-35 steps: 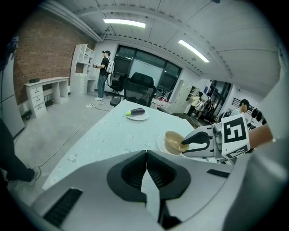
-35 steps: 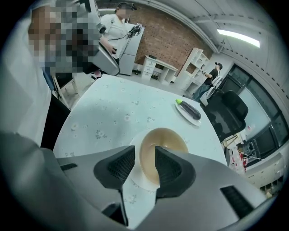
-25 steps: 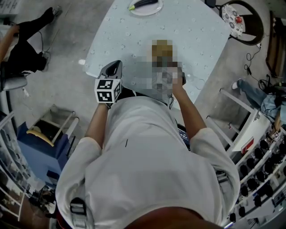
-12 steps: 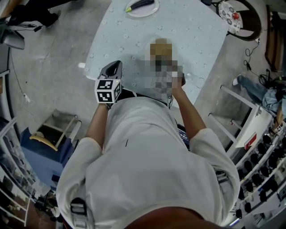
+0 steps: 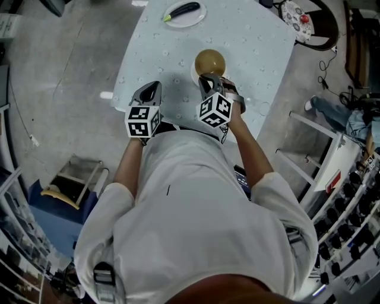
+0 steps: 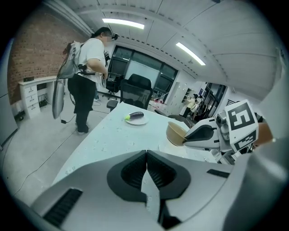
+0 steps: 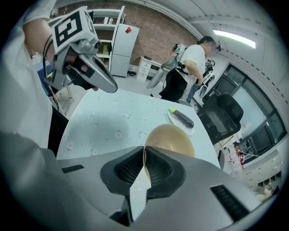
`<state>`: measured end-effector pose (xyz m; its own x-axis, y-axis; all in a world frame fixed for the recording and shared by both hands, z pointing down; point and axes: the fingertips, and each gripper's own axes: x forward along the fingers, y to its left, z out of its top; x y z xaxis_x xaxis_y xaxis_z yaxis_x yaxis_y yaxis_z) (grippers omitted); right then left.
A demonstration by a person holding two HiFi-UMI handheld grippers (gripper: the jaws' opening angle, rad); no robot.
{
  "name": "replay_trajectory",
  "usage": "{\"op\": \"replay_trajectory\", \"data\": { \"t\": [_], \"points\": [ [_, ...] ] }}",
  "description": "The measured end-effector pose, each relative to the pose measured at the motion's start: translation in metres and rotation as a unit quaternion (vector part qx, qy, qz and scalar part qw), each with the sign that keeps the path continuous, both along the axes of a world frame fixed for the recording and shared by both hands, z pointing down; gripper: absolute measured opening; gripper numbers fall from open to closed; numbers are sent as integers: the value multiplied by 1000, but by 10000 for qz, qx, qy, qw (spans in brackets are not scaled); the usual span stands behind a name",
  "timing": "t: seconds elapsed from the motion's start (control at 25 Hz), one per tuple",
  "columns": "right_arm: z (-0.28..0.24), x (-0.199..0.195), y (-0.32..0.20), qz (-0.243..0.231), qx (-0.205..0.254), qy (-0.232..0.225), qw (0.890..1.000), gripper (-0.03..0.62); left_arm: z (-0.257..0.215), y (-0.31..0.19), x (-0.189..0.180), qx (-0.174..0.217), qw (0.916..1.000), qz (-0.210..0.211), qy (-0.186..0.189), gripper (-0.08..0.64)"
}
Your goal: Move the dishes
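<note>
Pale blue and dotted with a small flower print, the table (image 5: 261,35) stands on a grey floor in a room with a brick wall and ceiling strip lights. Near its front edge is the tan bowl (image 5: 209,60), the landmark for everything else. The right gripper (image 5: 206,80) reaches the bowl from the person's side, its jaws closed tight on the near rim: in the right gripper view the thin wall of the bowl (image 7: 174,140) runs up between the two ribbed pads (image 7: 131,168). Whether the bowl's base is clear of the tabletop cannot be made out. To the left of the bowl, apart from it, the left gripper (image 5: 151,89) hangs over the table with its jaws pressed together and nothing between them, as the left gripper view shows. Beyond the bowl, at the far end of the table, a white plate (image 5: 196,16) carries a dark eggplant (image 5: 183,9). Farther off, past the plate, a person (image 6: 86,76) stands on the floor.
</note>
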<state>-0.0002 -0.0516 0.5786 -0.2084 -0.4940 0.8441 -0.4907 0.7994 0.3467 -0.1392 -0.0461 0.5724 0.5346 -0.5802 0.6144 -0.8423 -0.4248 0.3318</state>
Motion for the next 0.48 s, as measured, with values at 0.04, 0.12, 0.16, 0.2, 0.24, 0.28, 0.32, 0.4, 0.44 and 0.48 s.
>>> {"op": "replay_trajectory", "data": {
  "t": [0.04, 0.12, 0.16, 0.2, 0.24, 0.28, 0.32, 0.4, 0.44, 0.48],
  "points": [
    [-3, -4, -2, -15, 0, -25, 10000, 12, 0, -1, -2, 10, 10000, -3, 15, 20],
    [-8, -12, -8, -29, 17, -71, 10000, 12, -1, -2, -7, 31, 10000, -20, 49, 20],
    [-9, -18, -11, -32, 27, -89, 10000, 12, -2, -3, -12, 39, 10000, -33, 62, 20],
    [-11, -23, -14, -33, 33, -108, 9999, 14, -2, -4, -17, 45, 10000, -50, 69, 20],
    [-12, -29, -18, -33, 32, -129, 9999, 12, -1, -5, -23, 46, 9999, -73, 73, 20],
    [-12, -35, -22, -36, 27, -147, 9999, 14, -1, -6, -29, 42, 9999, -100, 76, 20],
    [-13, -41, -26, -45, 22, -158, 9999, 14, 0, -7, -36, 34, 9999, -129, 76, 20],
    [-13, -54, -36, -79, 25, -160, 9998, 14, 2, -10, -50, 15, 9998, -169, 68, 20],
    [-13, -61, -41, -100, 34, -155, 9998, 14, 3, -12, -57, 11, 9998, -180, 62, 20],
    [-13, -67, -46, -120, 46, -148, 9998, 14, 4, -14, -64, 10, 9998, -185, 55, 20]
  ]
}}
